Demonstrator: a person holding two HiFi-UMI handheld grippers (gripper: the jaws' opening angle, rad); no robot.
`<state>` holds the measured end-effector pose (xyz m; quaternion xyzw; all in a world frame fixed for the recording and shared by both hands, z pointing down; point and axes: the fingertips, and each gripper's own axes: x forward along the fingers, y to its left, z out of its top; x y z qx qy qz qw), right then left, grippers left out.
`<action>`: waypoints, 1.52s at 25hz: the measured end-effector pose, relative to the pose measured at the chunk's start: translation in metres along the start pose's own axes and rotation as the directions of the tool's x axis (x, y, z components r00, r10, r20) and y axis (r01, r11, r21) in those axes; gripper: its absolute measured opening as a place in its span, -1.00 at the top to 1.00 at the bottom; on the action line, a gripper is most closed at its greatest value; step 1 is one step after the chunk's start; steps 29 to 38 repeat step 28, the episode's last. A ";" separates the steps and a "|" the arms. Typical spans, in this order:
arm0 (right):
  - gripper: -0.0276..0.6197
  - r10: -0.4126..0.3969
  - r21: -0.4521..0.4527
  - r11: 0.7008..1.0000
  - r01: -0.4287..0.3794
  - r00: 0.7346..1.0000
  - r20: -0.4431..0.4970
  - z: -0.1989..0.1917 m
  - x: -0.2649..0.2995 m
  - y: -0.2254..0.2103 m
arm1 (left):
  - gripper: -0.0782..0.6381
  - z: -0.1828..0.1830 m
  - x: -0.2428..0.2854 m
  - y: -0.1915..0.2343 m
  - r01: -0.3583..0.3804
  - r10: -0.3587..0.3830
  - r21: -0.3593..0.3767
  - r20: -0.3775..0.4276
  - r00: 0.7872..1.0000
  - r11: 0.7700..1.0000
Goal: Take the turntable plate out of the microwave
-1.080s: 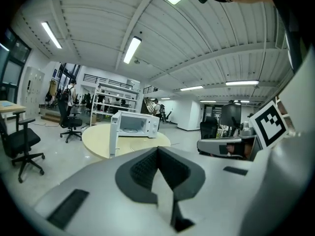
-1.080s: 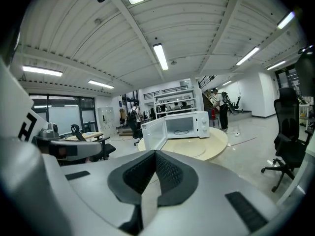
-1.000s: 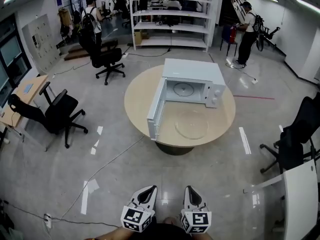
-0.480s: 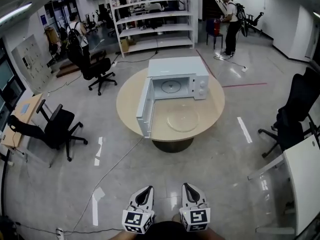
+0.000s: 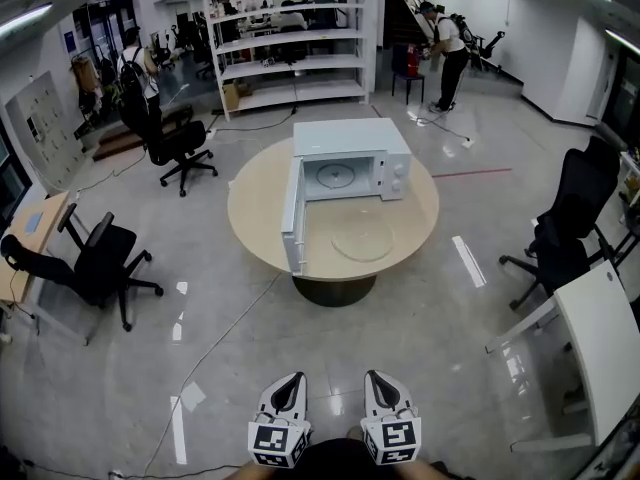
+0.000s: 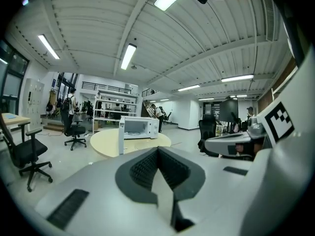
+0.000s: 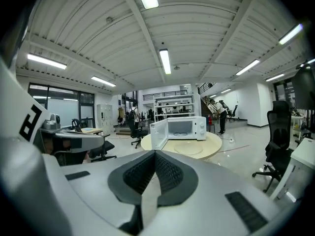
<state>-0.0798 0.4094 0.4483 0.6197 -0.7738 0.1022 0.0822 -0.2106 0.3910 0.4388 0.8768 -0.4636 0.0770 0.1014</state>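
A white microwave (image 5: 350, 158) stands on a round wooden table (image 5: 258, 203), its door (image 5: 292, 223) swung open to the left. The clear glass turntable plate (image 5: 362, 241) lies flat on the tabletop in front of the oven. Inside the cavity only the round drive hub (image 5: 335, 176) shows. My left gripper (image 5: 290, 383) and right gripper (image 5: 378, 380) sit side by side at the bottom of the head view, far from the table, both shut and empty. The left gripper view shows the microwave (image 6: 140, 128) small and distant; the right gripper view shows the microwave (image 7: 184, 128) and the plate (image 7: 189, 149) too.
Black office chairs stand at the left (image 5: 95, 263), the back left (image 5: 175, 143) and the right (image 5: 565, 233). A white desk (image 5: 600, 348) is at the near right. A cable (image 5: 215, 343) runs across the glossy floor. White shelving (image 5: 290, 43) and people are behind the table.
The table and microwave have shrunk and slid up in the head view as I back away from them. Both grippers keep their spot at the bottom, shut.
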 end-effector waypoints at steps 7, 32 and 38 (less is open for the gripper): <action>0.87 -0.019 -0.019 1.000 0.019 1.000 0.017 0.006 0.001 0.040 | 0.65 0.003 -0.012 0.025 0.047 -0.047 0.004 0.018 0.999 0.999; 0.87 -0.086 0.028 0.996 0.085 0.996 0.033 0.015 0.003 0.036 | 0.65 0.014 -0.009 0.039 0.044 -0.044 -0.009 0.031 0.999 0.999; 0.87 -0.086 0.028 0.996 0.085 0.996 0.033 0.015 0.003 0.036 | 0.65 0.014 -0.009 0.039 0.044 -0.044 -0.009 0.031 0.999 0.999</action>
